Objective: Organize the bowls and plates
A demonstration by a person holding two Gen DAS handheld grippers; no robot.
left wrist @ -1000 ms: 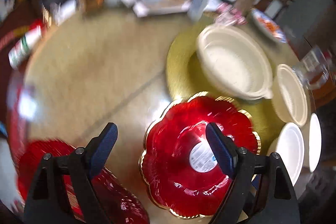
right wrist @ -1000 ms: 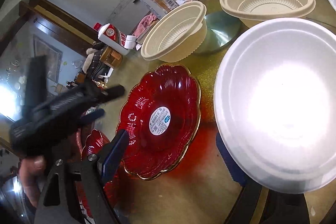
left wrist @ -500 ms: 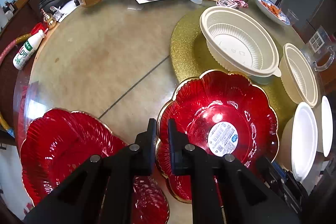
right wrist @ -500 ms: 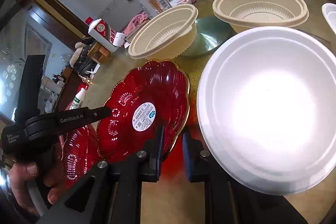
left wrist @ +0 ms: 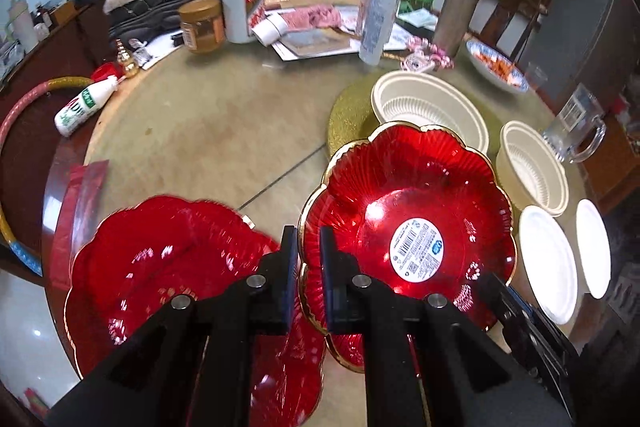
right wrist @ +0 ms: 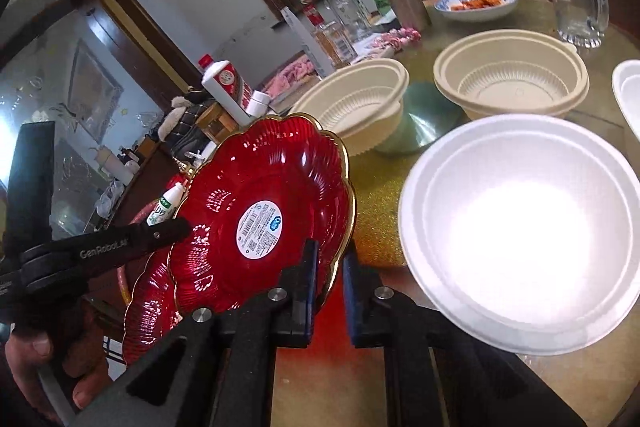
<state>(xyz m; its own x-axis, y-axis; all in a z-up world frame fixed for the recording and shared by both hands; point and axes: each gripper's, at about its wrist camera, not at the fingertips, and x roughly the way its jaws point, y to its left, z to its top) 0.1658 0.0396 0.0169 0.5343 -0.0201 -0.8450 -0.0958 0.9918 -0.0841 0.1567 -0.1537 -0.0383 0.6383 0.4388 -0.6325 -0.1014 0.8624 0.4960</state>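
Labelled red plate (left wrist: 416,227): pinched at opposite rim edges, raised off the desk and tilted; straight ahead of both tools, near edge between the fingers.
Left tool (left wrist: 308,259): closed on the plate's gold scalloped rim, near-left edge.
Right tool (right wrist: 328,267): clamped on the rim at the plate's other side; a sliver of gap visible between the pads.
Handling: likely rigid, light, glossy plastic or glass; smooth fluted surface probably slippery, gold rim thin. Best hold judged at the rim lobes, gripped from two sides and kept level.
Second red plate (left wrist: 168,267): below and left of the left tool, partly under the raised one; likely stacking target.
White foam bowls (left wrist: 548,263): right of the left tool; nearest sits just right of the right tool; soft, easily dented.
Beige ribbed bowls (left wrist: 432,111): ahead, beyond the plate, one on a gold mat (left wrist: 348,111).
Desk (left wrist: 208,131): round, glossy; bottles, jar and glass mug at the far edge.
Risk: slip or chipped rim if the tilt grows.
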